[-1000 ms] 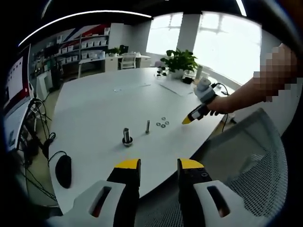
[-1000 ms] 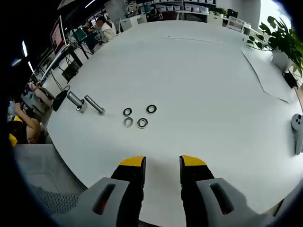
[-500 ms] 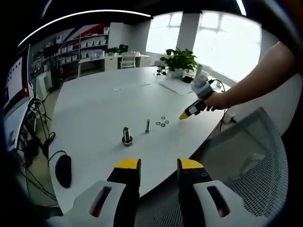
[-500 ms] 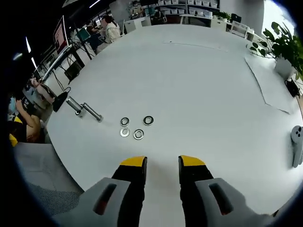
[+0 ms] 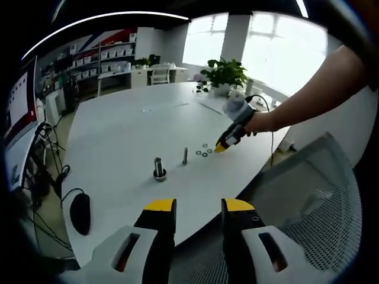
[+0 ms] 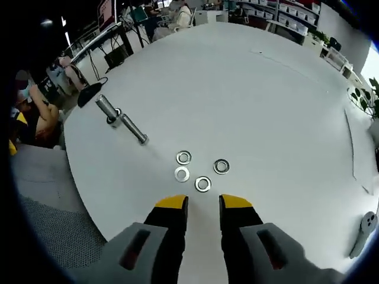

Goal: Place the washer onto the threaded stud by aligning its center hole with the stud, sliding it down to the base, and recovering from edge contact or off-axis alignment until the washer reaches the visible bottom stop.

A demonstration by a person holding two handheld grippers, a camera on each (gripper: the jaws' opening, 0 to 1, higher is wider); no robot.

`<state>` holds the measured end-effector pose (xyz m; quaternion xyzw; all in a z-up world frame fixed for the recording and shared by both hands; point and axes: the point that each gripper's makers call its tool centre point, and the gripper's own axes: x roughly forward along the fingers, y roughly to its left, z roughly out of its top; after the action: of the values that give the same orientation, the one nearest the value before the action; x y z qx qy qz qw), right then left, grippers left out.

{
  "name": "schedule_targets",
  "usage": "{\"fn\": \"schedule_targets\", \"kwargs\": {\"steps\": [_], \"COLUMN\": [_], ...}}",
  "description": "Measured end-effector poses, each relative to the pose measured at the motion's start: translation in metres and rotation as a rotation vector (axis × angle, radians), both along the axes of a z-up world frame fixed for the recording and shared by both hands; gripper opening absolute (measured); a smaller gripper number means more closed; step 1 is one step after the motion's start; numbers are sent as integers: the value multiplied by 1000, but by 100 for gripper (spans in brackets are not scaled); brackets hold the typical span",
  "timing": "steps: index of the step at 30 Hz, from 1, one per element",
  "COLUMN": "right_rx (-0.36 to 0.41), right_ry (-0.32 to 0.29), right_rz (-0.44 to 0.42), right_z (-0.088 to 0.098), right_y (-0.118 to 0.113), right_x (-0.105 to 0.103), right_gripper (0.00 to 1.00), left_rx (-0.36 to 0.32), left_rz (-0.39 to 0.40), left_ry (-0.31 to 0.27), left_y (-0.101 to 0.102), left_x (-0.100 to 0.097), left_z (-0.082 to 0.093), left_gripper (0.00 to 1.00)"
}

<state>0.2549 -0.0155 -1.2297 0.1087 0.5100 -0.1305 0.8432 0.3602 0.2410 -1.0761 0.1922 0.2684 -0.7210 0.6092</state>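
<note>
we count four flat shiny metal washers (image 6: 203,184) on the smooth white table (image 6: 266,106), lying loose just ahead of the right gripper (image 6: 203,204), whose yellow-tipped fingers (image 6: 172,203) stand apart, grasping nothing. beyond them to the left stand two ribbed metal studs (image 6: 134,129), one on a round base. the left gripper (image 5: 198,207) is likewise released, well back from the table edge; its view adds a black mouse (image 5: 80,213), a mesh chair (image 5: 314,201) and a leafy plant (image 5: 225,74).

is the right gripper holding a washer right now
No, the right gripper is open and empty, with four washers lying loose on the white table ahead.
</note>
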Motion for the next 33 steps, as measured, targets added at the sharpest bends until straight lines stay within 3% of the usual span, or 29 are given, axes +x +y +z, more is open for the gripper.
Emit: {"fn": "schedule_targets", "kwargs": {"steps": [5,11,13,17,18,19,24,29,31,33], "right_rx": [-5,-24,-37,-35,-33,-30,-29,-17,-18,-22], "right_ry": [16,88,86,89,98,108,186,236,248,269], "right_rz": [33,98,106,123,137,146,266,276,282,293], "right_z": [1,-13,0,-16,-1,1,-12,-1,-14,-7], "right_y": [-1,-7,9,-14,-3,-2,-8,8,-9,1], "right_x": [14,6,4,9,12,12,11,8,11,9], "right_gripper": [24,23,22,21,20,20,19,19,19,19], "left_rx": [-1,-3,-4,-3,-4,-4,-5,-5,-4,-4], "left_rz": [1,2,4,3,3,3,1,0,-1,0], "left_ry": [-2,-3,-4,-4,-5,-4,-2,0,-1,-1], "left_y": [0,0,0,0,0,0,-1,-1,-1,-1], "left_x": [-1,0,0,-1,-1,-1,-3,-4,-4,-4], "left_z": [1,1,1,2,2,2,3,4,5,5], "left_gripper": [28,28,28,28,28,28,28,28,28,28]}}
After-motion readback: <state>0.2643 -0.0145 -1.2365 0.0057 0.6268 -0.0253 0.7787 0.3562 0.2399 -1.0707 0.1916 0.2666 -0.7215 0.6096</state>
